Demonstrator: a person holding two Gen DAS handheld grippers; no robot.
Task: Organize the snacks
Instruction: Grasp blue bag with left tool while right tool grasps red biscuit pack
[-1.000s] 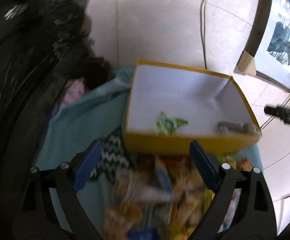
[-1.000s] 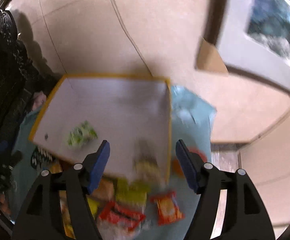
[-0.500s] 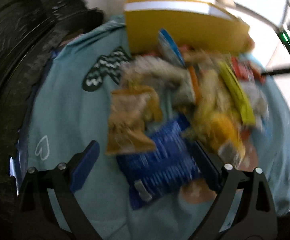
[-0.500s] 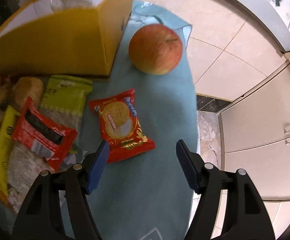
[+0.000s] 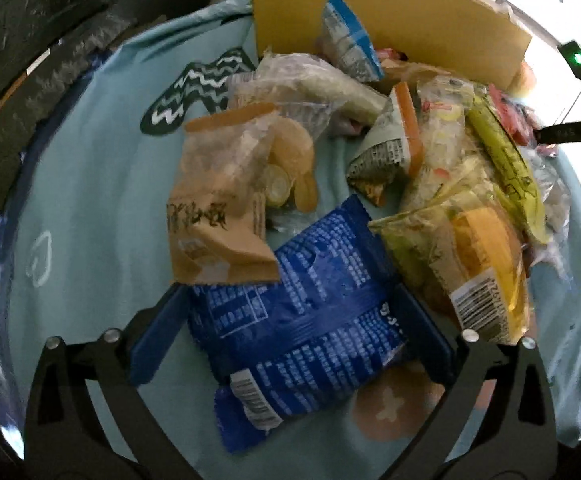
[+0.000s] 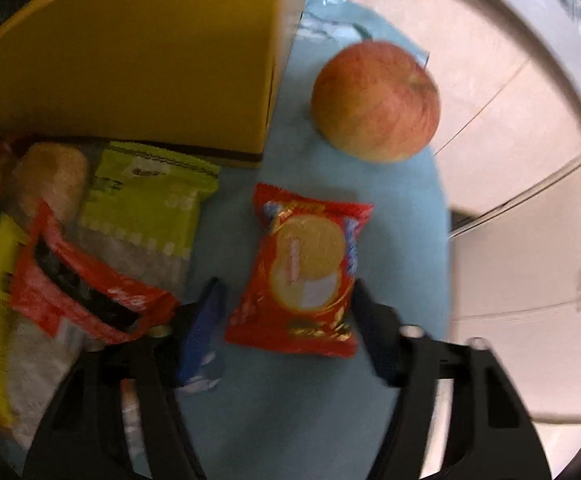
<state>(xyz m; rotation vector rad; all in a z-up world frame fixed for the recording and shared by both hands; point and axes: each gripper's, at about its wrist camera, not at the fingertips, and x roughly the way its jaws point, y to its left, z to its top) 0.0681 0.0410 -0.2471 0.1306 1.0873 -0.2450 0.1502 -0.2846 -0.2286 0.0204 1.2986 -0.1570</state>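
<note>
A heap of snack packets lies on a light blue cloth (image 5: 90,184) in front of a yellow box (image 5: 390,24). My left gripper (image 5: 290,324) is open, its jaws either side of a blue packet (image 5: 298,312). A tan packet (image 5: 218,208) lies just beyond it. My right gripper (image 6: 286,312) is open, its jaws either side of a red biscuit packet (image 6: 302,272). The yellow box (image 6: 130,60) stands beyond to the left.
A red-yellow apple (image 6: 374,100) sits on the cloth right of the box. A green packet (image 6: 142,204) and a red-black packet (image 6: 78,284) lie left of my right gripper. Tiled floor (image 6: 510,200) lies past the cloth's right edge. A dark chair (image 5: 30,40) stands at the left.
Both grippers have dropped from above the box down to the cloth. The left now straddles the blue packet, the right straddles the red biscuit packet.
</note>
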